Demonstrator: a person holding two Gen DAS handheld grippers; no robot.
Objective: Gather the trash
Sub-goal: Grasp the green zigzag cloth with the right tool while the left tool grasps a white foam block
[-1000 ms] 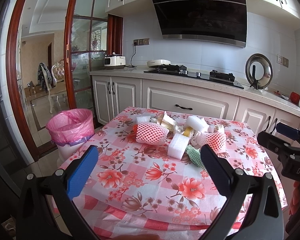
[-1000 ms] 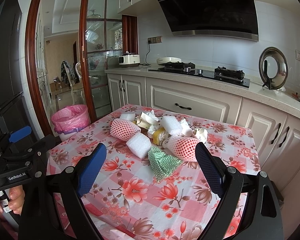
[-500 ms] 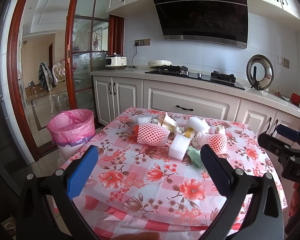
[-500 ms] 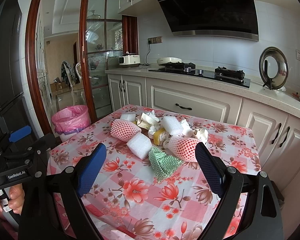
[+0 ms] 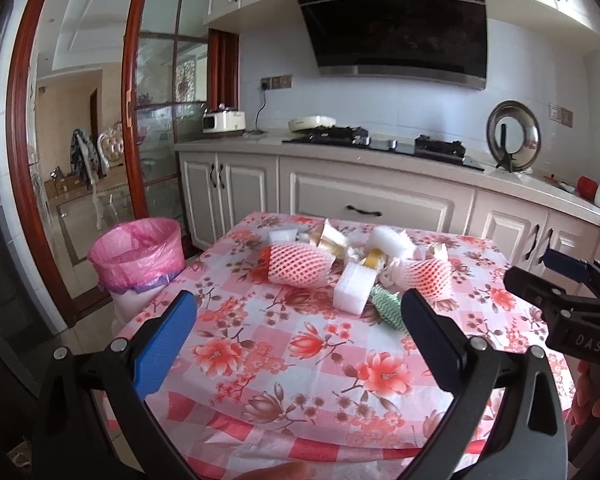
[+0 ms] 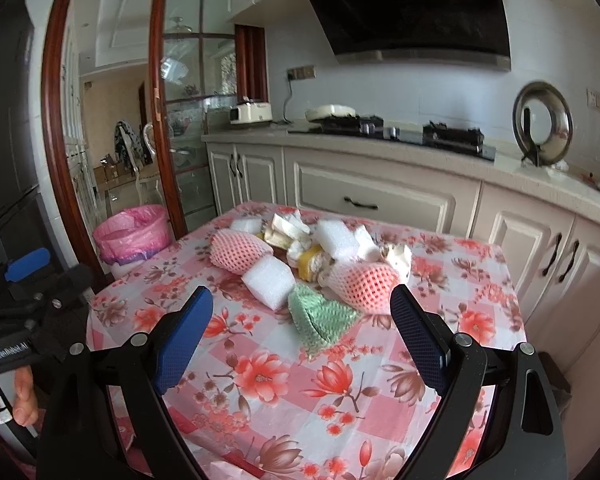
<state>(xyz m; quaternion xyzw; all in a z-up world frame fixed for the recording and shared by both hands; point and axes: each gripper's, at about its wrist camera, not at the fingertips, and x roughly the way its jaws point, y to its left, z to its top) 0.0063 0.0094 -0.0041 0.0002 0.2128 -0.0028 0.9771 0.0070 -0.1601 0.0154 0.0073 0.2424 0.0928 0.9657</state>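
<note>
Left gripper [image 5: 298,334] and right gripper [image 6: 300,330]: jaws spread wide, empty, above the near part of the floral tablecloth [image 6: 260,376]. Trash pile [image 6: 300,256] at the table's far middle. Two pink foam nets [image 6: 240,250] lying roughly crosswise; white foam block [image 6: 268,282] beside a green cloth [image 6: 320,316]. Pink-lined bin [image 5: 138,254] on the floor, left of the table. "GenRobot.AI" and "DAS" readable on the gripper bodies. Smaller scraps in the pile hard to identify.
</note>
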